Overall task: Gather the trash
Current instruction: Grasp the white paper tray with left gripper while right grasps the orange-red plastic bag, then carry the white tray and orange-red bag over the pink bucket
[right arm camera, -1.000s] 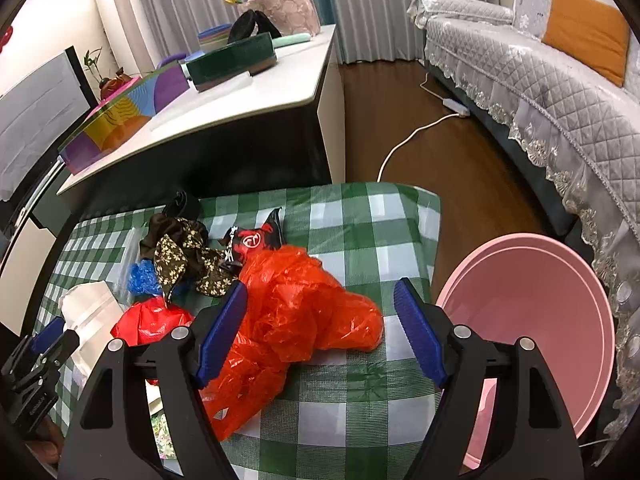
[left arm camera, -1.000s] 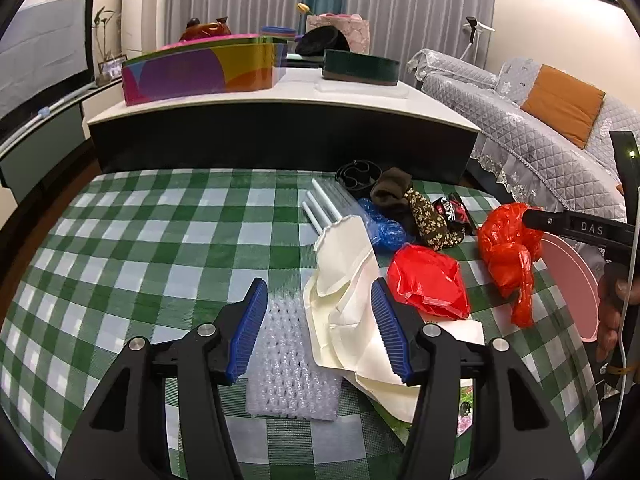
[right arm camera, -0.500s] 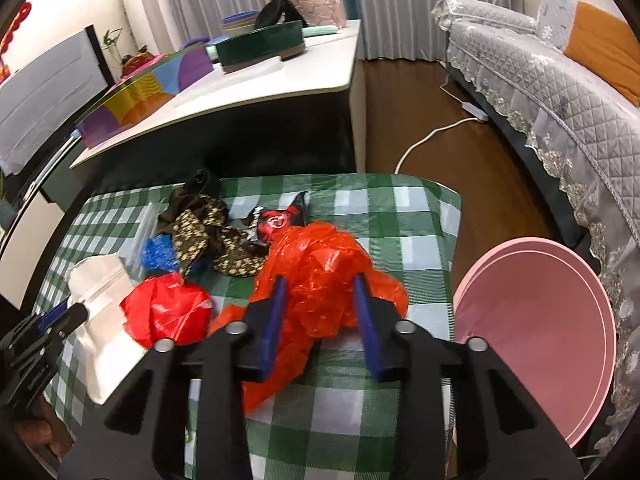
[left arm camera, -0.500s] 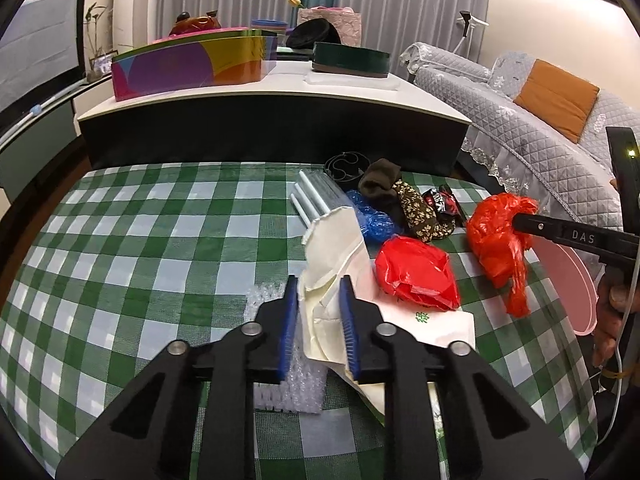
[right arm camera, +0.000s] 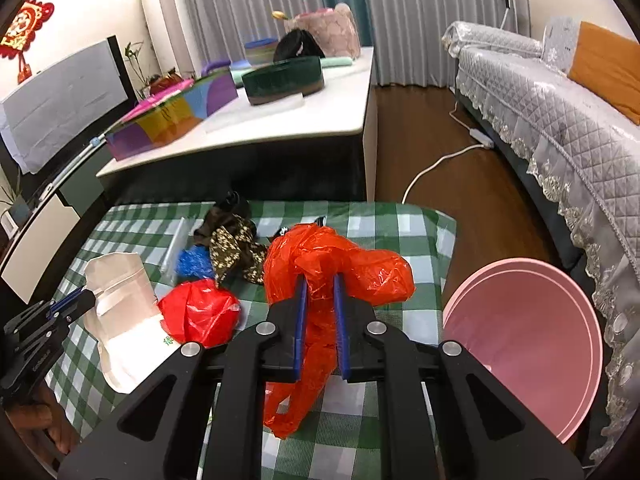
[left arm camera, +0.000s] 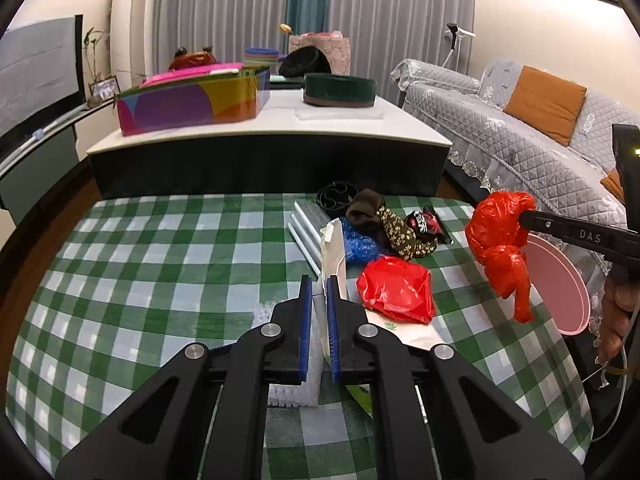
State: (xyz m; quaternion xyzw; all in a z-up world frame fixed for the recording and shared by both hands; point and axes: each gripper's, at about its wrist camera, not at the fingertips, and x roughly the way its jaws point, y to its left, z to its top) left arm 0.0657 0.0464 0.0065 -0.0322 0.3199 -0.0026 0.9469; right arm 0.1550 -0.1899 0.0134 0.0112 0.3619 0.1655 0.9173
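Note:
My left gripper (left arm camera: 319, 285) is closing, its blue pads pressing a cream paper bag (left arm camera: 333, 246) that stands on edge between them above the green checked tablecloth (left arm camera: 160, 260). My right gripper (right arm camera: 319, 285) is closing too, pinching a crumpled orange-red plastic bag (right arm camera: 340, 258). In the left wrist view that bag (left arm camera: 498, 236) hangs clear of the table from the right gripper (left arm camera: 530, 216). A second red bag (left arm camera: 396, 290) lies on the cloth, with blue plastic (left arm camera: 360, 242), a floral cloth (left arm camera: 400, 232) and a dark snack wrapper (left arm camera: 426, 222) behind it.
A pink basin (right arm camera: 524, 340) stands off the table's right edge. A white bubble sheet (left arm camera: 292, 394) lies under the left gripper, and white tubes (left arm camera: 304, 230) and a black ring (left arm camera: 336, 196) lie farther back. A white-topped counter (left arm camera: 272, 128) is behind, a grey sofa (left arm camera: 500, 132) to the right.
Both grippers went from wide open to clamped. The left took hold of the cream bag and raised it on edge. The right took the orange-red bag and lifted it off the cloth.

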